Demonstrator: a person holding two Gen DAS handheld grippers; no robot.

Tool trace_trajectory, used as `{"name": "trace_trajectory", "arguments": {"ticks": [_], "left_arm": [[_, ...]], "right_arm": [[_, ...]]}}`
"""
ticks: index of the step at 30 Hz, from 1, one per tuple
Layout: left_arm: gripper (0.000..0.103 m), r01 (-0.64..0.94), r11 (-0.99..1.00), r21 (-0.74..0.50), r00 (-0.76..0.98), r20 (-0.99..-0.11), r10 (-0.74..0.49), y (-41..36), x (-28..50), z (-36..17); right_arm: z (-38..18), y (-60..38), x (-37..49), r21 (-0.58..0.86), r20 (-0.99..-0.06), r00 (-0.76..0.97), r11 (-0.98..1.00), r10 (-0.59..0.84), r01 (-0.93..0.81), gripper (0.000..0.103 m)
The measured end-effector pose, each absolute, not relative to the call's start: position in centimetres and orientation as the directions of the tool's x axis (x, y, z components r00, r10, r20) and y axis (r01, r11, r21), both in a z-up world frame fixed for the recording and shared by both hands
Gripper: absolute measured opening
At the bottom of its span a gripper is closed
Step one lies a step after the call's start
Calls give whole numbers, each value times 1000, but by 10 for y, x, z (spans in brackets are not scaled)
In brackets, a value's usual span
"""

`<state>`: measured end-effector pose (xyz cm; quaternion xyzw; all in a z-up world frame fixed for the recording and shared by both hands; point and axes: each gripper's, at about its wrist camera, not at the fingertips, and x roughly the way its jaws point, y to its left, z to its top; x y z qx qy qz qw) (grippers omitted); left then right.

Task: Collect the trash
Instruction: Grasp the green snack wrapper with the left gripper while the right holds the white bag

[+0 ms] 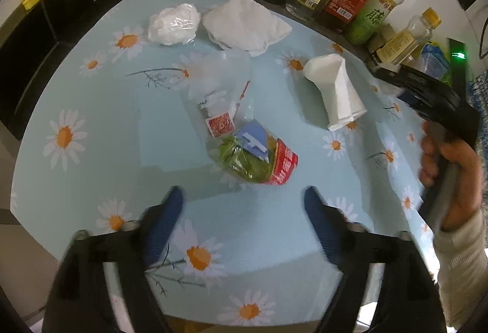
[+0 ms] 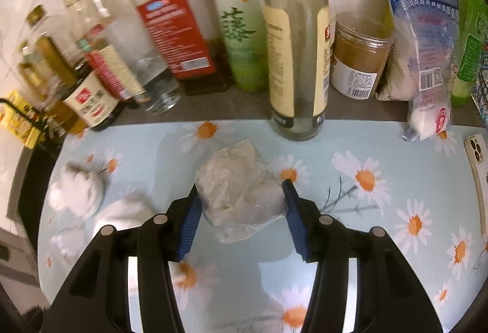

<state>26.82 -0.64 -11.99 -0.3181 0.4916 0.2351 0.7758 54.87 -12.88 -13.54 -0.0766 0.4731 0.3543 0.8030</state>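
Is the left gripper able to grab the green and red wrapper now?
Probably yes. The left gripper is open, and the green and red wrapper lies just ahead of it on the flowered cloth, with nothing between.

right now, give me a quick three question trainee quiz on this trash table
1. True or false: the right gripper has its jaws closed on the crumpled clear plastic bag of white tissue.
2. Which item lies just ahead of the open left gripper?
A. the folded white paper cup
B. the red and green snack wrapper bundle
C. the flat white paper towel
3. Fill in: the trash lies on a light blue cloth printed with ____.

Key: 1 true; 2 B; 3 daisies
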Motion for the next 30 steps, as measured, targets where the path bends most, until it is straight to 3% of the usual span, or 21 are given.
{"name": "trace_trajectory", "arguments": {"ticks": [9, 16, 30], "left_arm": [[80, -653, 728, -210, 378, -923, 72, -8, 302, -130], [67, -662, 743, -94, 282, -950, 131, -15, 323, -143], [67, -684, 717, -133, 301, -947, 112, -20, 330, -142]], "right_arm": [[-134, -154, 522, 229, -800, 284, 706, 528, -670, 52], [-136, -166, 515, 232, -796, 281, 698, 537, -678, 52], [-138, -166, 516, 238, -797, 260, 680, 545, -694, 52]]}}
